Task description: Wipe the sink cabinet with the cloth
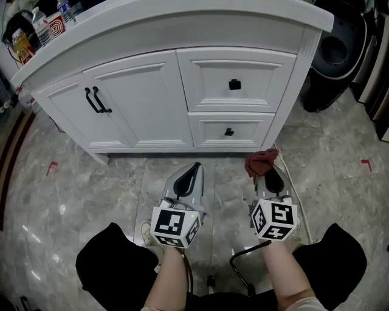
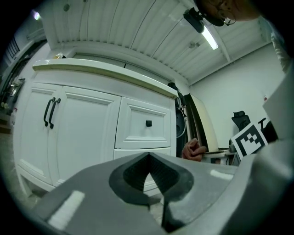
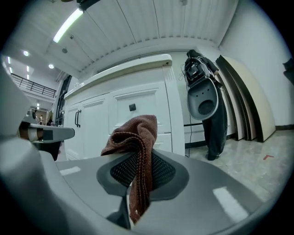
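Drawers and doors on the cabinet are all shut from where I sit, so I cannot see what they hold. On the counter, out at 10 o'clock in the head view, a few bottles stand bunched together.

The cloth is pinched in my right hand-held gripper, whose jaws are pressed onto it. Its long axis runs along the seam between the jaws. In the right gripper view a narrow strip drops toward 6 o'clock through the seam. The bulk rises toward 12 o'clock in a crumpled bunch above the jaw tips and flops over toward 9 o'clock. In the head view that bunch sits at 12 o'clock of the gripper, over the floor, near the cabinet's lower right corner. The cloth is rusty red-brown with a ribbed, knitted weave, and it is folded on itself.

My left hand-held gripper has its jaws pressed together with nothing between them. It points at 12 o'clock toward the lower drawer, clear of the cabinet front.
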A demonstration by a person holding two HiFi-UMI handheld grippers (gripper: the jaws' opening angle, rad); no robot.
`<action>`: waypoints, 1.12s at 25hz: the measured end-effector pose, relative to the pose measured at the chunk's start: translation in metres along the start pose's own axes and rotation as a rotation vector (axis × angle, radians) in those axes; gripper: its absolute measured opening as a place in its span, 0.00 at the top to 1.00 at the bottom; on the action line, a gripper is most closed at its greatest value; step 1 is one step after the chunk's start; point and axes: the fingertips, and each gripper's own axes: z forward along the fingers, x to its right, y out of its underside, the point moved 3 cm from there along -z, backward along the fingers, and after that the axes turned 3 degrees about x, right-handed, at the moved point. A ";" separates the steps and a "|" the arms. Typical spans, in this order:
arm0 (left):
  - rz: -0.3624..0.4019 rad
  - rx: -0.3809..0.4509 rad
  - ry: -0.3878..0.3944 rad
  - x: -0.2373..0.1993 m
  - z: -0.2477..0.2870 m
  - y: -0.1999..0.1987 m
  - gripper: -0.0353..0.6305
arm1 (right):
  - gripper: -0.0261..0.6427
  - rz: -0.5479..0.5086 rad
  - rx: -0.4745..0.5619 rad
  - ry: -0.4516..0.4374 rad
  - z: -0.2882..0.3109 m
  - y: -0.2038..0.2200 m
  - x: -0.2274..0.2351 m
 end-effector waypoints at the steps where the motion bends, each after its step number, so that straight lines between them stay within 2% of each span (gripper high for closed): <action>1: 0.006 0.002 0.002 0.003 -0.005 -0.002 0.95 | 0.83 -0.011 0.005 -0.008 -0.007 -0.002 -0.003; 5: 0.028 -0.008 0.021 0.018 -0.024 -0.003 0.95 | 0.83 0.004 0.018 -0.018 -0.031 -0.005 -0.010; 11: -0.020 0.001 0.058 0.036 -0.042 0.003 0.95 | 0.83 0.026 0.025 0.024 -0.062 -0.005 -0.010; 16: -0.025 0.006 0.086 0.045 -0.053 -0.003 0.95 | 0.83 0.012 0.026 0.028 -0.080 -0.011 -0.016; 28: -0.031 0.013 0.074 0.036 -0.065 -0.012 0.95 | 0.83 0.010 0.013 0.011 -0.079 -0.014 -0.029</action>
